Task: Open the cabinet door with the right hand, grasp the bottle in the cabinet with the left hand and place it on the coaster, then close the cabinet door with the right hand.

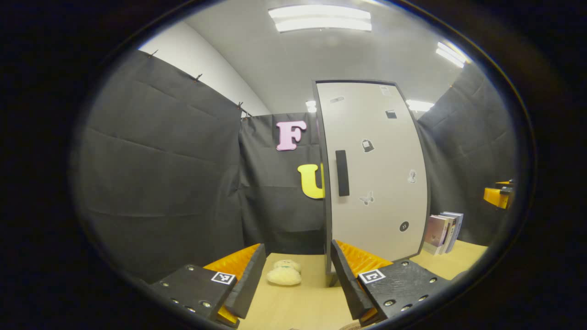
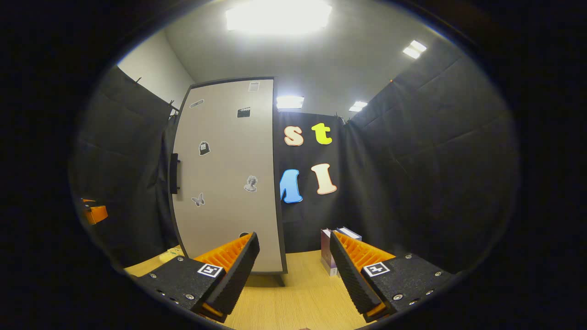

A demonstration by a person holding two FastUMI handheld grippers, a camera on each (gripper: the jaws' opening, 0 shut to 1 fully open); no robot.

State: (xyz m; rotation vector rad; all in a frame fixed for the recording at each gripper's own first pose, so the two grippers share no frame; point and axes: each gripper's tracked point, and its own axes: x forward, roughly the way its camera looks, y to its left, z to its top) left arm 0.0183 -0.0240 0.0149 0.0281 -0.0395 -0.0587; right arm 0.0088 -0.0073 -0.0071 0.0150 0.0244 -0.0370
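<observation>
A tall grey cabinet stands on the wooden table with its door (image 1: pixel 373 169) shut; stickers dot the door and a dark handle (image 1: pixel 342 173) runs down its left side. In the right gripper view the same door (image 2: pixel 227 178) is ahead and to the left, its handle (image 2: pixel 174 173) on the far left edge. My left gripper (image 1: pixel 298 284) is open over the table, well short of the cabinet. My right gripper (image 2: pixel 293 270) is open too, nothing between its fingers. The cabinet's inside is hidden behind the door. The other gripper (image 1: pixel 500 195) peeks in at the right edge.
A small cream plush toy (image 1: pixel 284 273) lies on the table left of the cabinet. Several books (image 1: pixel 442 231) stand upright to the cabinet's right, also seen as books (image 2: pixel 337 252) behind my right fingers. Black cloth walls close in the booth.
</observation>
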